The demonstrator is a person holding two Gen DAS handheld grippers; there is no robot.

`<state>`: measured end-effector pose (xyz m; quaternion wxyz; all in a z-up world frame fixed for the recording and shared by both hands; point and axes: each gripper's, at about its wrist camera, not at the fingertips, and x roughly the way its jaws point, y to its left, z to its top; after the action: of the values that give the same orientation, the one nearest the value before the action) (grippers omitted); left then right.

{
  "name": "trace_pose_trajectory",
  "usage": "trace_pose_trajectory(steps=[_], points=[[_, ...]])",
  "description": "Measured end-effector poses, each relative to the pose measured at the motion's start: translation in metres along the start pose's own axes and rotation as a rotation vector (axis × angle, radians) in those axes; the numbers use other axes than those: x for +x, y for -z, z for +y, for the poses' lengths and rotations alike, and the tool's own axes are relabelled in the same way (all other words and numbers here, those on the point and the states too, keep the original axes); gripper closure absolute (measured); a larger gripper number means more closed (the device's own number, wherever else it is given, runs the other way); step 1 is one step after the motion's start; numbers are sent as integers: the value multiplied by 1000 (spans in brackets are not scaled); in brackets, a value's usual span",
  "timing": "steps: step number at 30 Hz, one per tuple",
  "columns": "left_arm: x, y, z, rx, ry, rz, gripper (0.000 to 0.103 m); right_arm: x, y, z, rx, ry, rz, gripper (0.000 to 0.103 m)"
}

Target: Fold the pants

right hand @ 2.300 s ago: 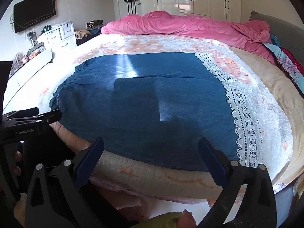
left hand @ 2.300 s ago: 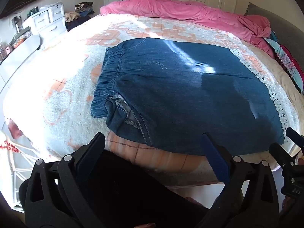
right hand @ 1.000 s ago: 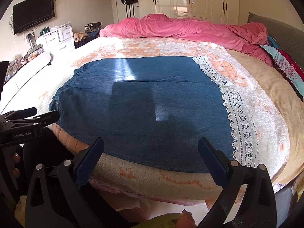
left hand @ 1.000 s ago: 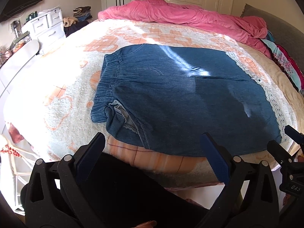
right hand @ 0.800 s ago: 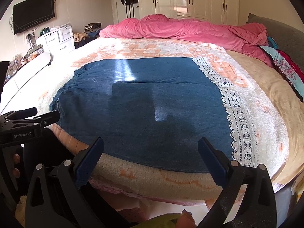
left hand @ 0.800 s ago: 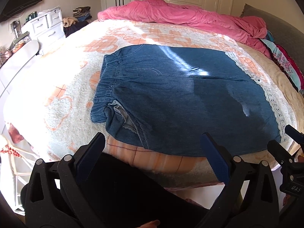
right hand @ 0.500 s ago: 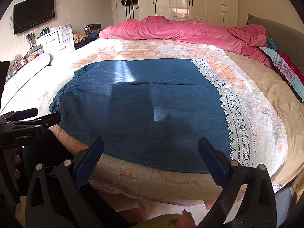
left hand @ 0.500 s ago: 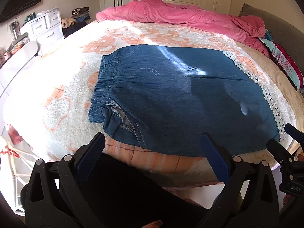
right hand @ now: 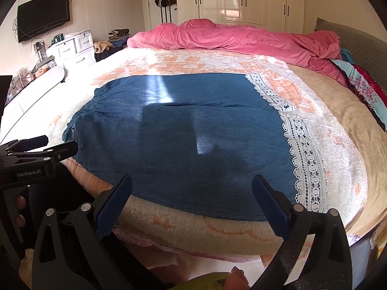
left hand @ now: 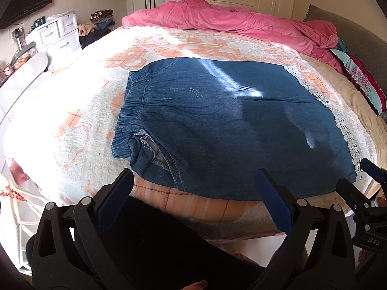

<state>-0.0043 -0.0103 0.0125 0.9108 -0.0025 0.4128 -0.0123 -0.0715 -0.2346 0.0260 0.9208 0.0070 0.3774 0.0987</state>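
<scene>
Blue denim pants [left hand: 229, 125] lie flat on the bed, the elastic waistband to the left and white lace hems [left hand: 343, 125] to the right. In the right wrist view the same pants [right hand: 183, 140] spread across the blanket, their lace hems [right hand: 302, 149] at the right. My left gripper [left hand: 193, 193] hovers open off the bed's near edge, just short of the pants' front edge, nothing between its fingers. My right gripper [right hand: 191, 198] is open too, held before the near edge by the leg end. Each gripper shows at the side of the other's view.
A crumpled pink duvet [right hand: 229, 38] lies along the far side of the bed. Folded patterned clothes [right hand: 362, 89] sit by the grey headboard at right. A white drawer unit [right hand: 72, 48] and a wall television [right hand: 43, 15] stand at left, white wardrobes behind. The fleece blanket [left hand: 72, 111] covers the bed.
Both grippers have risen slightly and drawn back a little from the bed, so the pants sit a bit lower and farther in view. The pants have not moved.
</scene>
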Motion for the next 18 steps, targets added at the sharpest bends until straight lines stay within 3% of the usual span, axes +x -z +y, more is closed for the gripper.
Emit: trace_pose_trajectory(steps=[11,18], points=[[9,-6,4,-30,15,8,9,18,-11,3,-29,-14,22,4],[22,-18,9,-41,11,15,9,34,-36,6,-63,-26,11,4]])
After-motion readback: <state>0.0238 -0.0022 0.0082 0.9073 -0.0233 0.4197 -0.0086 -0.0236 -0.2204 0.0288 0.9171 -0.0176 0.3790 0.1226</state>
